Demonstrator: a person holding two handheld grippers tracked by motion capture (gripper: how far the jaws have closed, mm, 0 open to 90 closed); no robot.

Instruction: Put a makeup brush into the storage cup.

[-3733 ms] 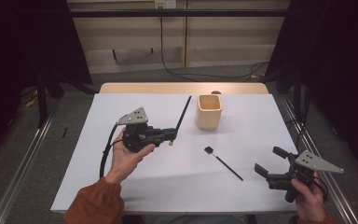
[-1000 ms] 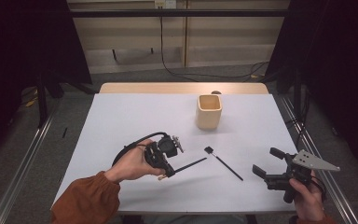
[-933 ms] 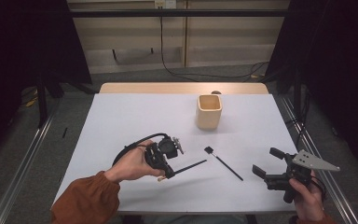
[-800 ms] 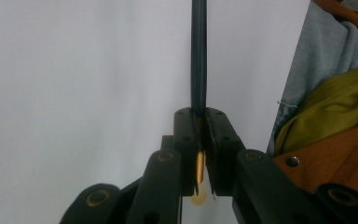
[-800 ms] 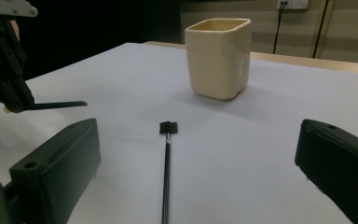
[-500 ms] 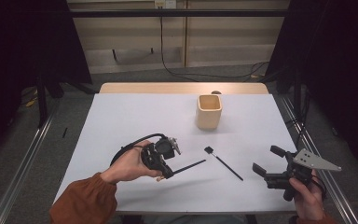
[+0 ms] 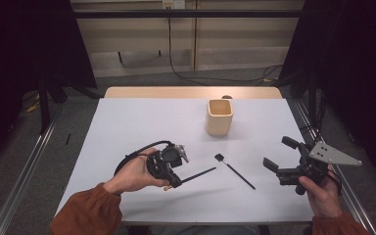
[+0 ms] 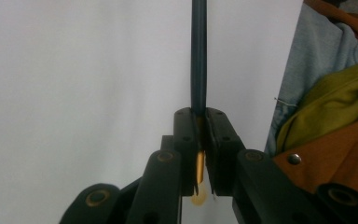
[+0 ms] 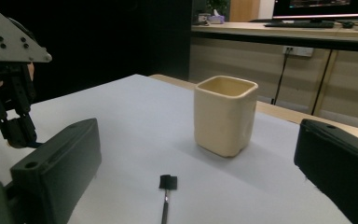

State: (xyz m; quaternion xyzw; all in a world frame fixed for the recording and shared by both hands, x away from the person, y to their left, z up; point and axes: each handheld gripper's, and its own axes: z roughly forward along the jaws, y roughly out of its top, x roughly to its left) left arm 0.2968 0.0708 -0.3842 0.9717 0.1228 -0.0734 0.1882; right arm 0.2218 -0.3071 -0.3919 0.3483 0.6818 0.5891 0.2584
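We hold a thin dark brush [image 7: 198, 174] in the left gripper [image 7: 172, 179], jaws clamped on its handle near the gold ferrule [image 8: 200, 168]. The handle [image 8: 198, 51] runs straight out between the jaws toward 12 o'clock in the left gripper view; from above it lies low over the white sheet [image 7: 127, 127], pointing toward 3 o'clock. We judge that the low, nearly flat hold fits laying it down or lining it up with the second brush.

That second brush [image 7: 234, 169] lies loose on the sheet just past the first one's tip, its square black head [image 9: 168, 182] at the 10 o'clock end. It sits at 6 o'clock from the cream cup [image 7: 220, 117], which stands upright and looks empty, well apart from both grippers.

Our right gripper [image 7: 281, 157] hovers at the sheet's 4 o'clock edge, jaws spread wide with nothing between them, aimed at the cup and the loose brush. It looks readied for that brush, which appears the likely next pick. The cup seems the place for both.
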